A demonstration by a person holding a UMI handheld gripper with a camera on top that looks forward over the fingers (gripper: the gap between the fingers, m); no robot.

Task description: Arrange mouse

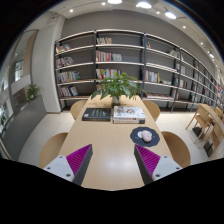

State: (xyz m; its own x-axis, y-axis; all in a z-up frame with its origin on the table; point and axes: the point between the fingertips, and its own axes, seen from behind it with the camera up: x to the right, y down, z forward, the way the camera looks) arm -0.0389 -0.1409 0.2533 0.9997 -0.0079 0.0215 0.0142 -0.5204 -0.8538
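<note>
Two fingers of the gripper (112,163) reach forward over the near end of a long wooden table (105,150), each with one magenta pad (77,158) on its inner face. They stand wide apart with bare tabletop between them, so the claw is open and grips nothing.

One mouse (146,135) lies on the table just beyond the right finger's tip, apart from it. It is small, pale and rounded, and it sits on one dark mouse mat (145,135); finer detail is too small to make out.

Further along the table lie one dark book (97,114) on the left and one stack of lighter books (128,114) beside it on the right. Behind them, at the far end, stands one leafy green plant (119,87).

Four chairs show around the table: one at each near side (52,148) and one at each far corner.

One wall of bookshelves (115,65) runs behind it all, with books in scattered rows. Another table with chairs (207,118) stands well apart on the right.
</note>
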